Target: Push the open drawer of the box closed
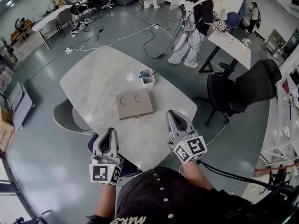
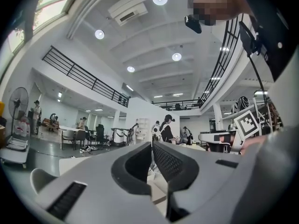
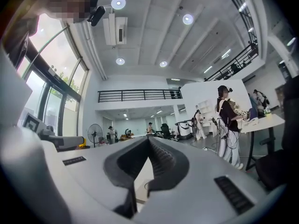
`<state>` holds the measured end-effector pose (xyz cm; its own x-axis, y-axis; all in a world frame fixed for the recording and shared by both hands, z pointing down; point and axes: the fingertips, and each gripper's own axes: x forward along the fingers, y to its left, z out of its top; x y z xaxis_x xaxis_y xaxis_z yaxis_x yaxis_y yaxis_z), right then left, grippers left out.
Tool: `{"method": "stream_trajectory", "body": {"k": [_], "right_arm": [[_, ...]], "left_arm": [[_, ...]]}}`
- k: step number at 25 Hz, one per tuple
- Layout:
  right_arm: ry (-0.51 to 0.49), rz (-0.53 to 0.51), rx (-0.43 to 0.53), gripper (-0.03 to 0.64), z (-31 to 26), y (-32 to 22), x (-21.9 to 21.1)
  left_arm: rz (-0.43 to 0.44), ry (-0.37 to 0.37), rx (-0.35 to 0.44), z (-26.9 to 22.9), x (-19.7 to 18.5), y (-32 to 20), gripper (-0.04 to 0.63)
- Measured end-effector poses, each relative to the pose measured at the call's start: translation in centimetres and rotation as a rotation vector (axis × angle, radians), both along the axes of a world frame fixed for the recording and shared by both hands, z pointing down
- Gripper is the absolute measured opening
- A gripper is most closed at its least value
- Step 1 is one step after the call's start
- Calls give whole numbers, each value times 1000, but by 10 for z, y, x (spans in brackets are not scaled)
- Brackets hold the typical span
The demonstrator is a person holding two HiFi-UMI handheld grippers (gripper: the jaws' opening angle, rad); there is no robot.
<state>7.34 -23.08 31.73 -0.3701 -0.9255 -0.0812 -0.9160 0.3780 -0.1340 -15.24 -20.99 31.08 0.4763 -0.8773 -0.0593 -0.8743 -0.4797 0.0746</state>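
A flat tan box (image 1: 134,103) with two crescent cut-outs on its top lies in the middle of the white marble table (image 1: 98,80). I see no drawer standing out from it in the head view. Both grippers hover over the near table edge, short of the box and apart from it. My left gripper (image 1: 111,130) is below and left of the box, its jaws shut with nothing between them (image 2: 152,144). My right gripper (image 1: 171,112) is just right of the box's near corner, also shut and empty (image 3: 148,139). Both point level, out across the room.
A white cup (image 1: 147,76) holding blue items stands behind the box. A black office chair (image 1: 243,90) is at the table's right, a grey chair (image 1: 65,118) at its left. A person (image 1: 196,22) stands at a desk beyond, with cables on the floor.
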Motion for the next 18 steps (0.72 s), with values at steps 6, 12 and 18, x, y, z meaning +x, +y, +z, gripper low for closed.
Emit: {"method": "stream_trajectory", "body": {"k": [6, 12, 18], "right_arm": [[44, -7, -10, -3, 2, -3, -7], [58, -16, -9, -3, 0, -3, -14], [67, -12, -26, -3, 4, -4, -16]], "left_arm": [[-4, 11, 1, -1, 1, -2, 24], [-19, 17, -7, 3, -1, -5, 24], [-13, 23, -10, 4, 5, -4, 25]]}}
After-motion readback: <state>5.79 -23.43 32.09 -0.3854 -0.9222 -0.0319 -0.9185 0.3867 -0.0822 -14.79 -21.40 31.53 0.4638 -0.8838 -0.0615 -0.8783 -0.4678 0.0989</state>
